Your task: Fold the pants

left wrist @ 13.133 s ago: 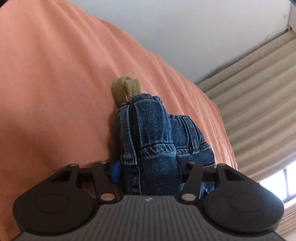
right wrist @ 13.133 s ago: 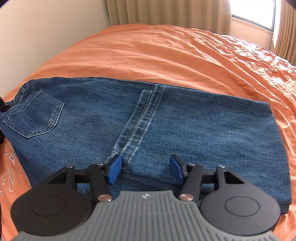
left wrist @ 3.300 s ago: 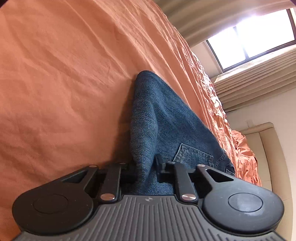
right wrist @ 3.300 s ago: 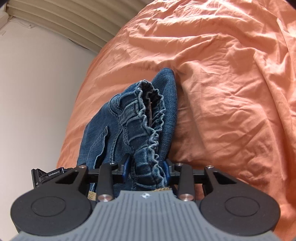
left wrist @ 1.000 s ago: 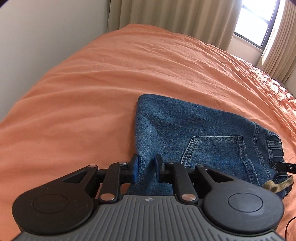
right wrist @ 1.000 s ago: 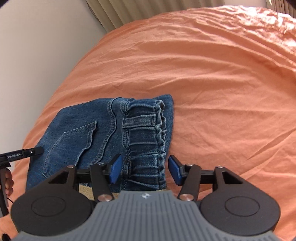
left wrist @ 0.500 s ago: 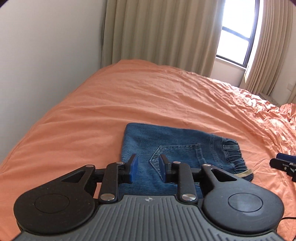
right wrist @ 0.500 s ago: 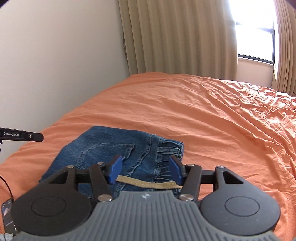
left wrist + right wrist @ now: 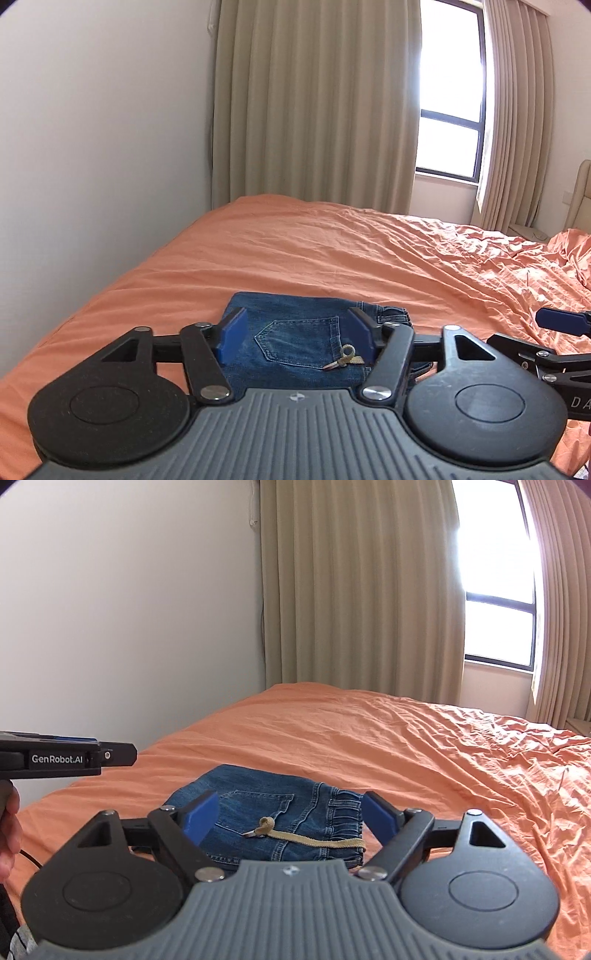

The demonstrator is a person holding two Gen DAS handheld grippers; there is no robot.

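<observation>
The blue denim pants (image 9: 295, 339) lie folded into a compact rectangle on the orange bed, back pocket up, with a tan drawstring (image 9: 314, 840) across the top. My left gripper (image 9: 297, 334) is open and empty, raised above and behind the pants. My right gripper (image 9: 290, 814) is open and empty, also held above the pants (image 9: 266, 812). The left gripper's side shows at the left of the right wrist view (image 9: 66, 758), and the right gripper shows at the right edge of the left wrist view (image 9: 546, 347).
The orange bedsheet (image 9: 369, 251) spreads wide and wrinkled to the right. A white wall (image 9: 129, 609) stands along the bed's left side. Beige curtains (image 9: 314, 103) and a window (image 9: 450, 110) are at the far end.
Both grippers have let go of the pants, opened wider and pulled up and back. The folded pants stay flat on the bed.
</observation>
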